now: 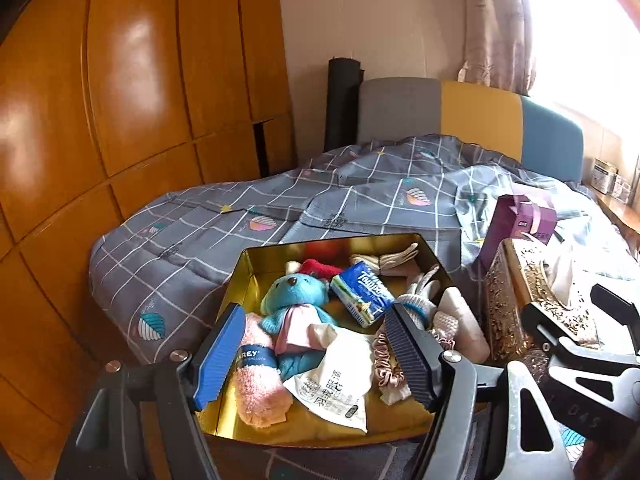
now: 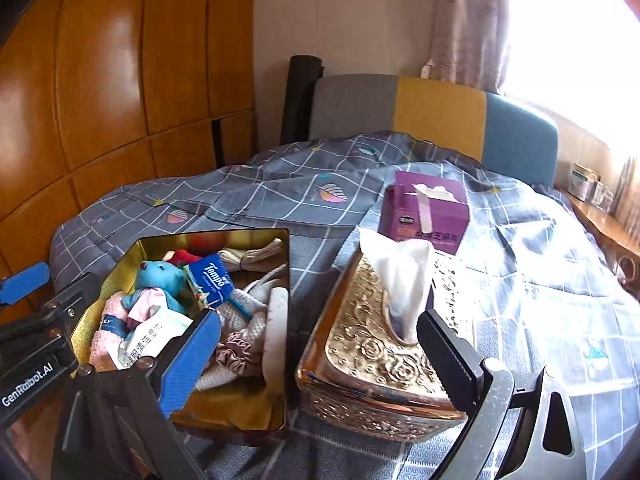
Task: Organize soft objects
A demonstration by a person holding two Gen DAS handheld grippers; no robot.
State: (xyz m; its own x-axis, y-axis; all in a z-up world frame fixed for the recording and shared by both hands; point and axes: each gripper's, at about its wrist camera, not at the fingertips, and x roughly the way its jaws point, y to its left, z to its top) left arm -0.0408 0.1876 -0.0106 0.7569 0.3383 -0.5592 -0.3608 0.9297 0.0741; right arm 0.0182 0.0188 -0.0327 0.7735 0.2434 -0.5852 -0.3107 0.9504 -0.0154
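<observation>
Looking down along both grippers at a bed (image 2: 304, 184) w/ a grey checked cover, the views showed a gold tin (image 1: 256, 258) already packed w/ soft things. Inside it, per the left wrist view: a blue plush mouse (image 1: 294, 294) near centre, a pink rolled towel (image 1: 260, 380) at 7 o'clock, a white wipes packet (image 1: 334, 384) at 6, a blue tissue pack (image 1: 362, 292) at 1, cream socks (image 1: 384, 260) at the far rim around 12, a red item (image 1: 320, 268) behind the mouse, pale knit cloths & a pink scrunchie (image 1: 384, 372) at 4 to 5.

Left gripper (image 1: 316, 356) hung over the tin's near edge, jaws spread wide, nothing between them but the view of the contents. Right gripper (image 2: 320, 356) was also spread & empty, straddling the near corner of an ornate gold tissue box (image 2: 372, 344), which stood just beside the tin at its 3 o'clock, a white tissue poking up. Pads didn't appear to touch it.

A purple tissue box (image 2: 424, 216) sat on the bed past the gold one, at about 1 o'clock from the tin.

Judged progress: nearly done. No loose soft item showed on the bed cover; what's left, if anything, was prob. tidying the two tissue boxes or closing the tin. No lid was in view.
</observation>
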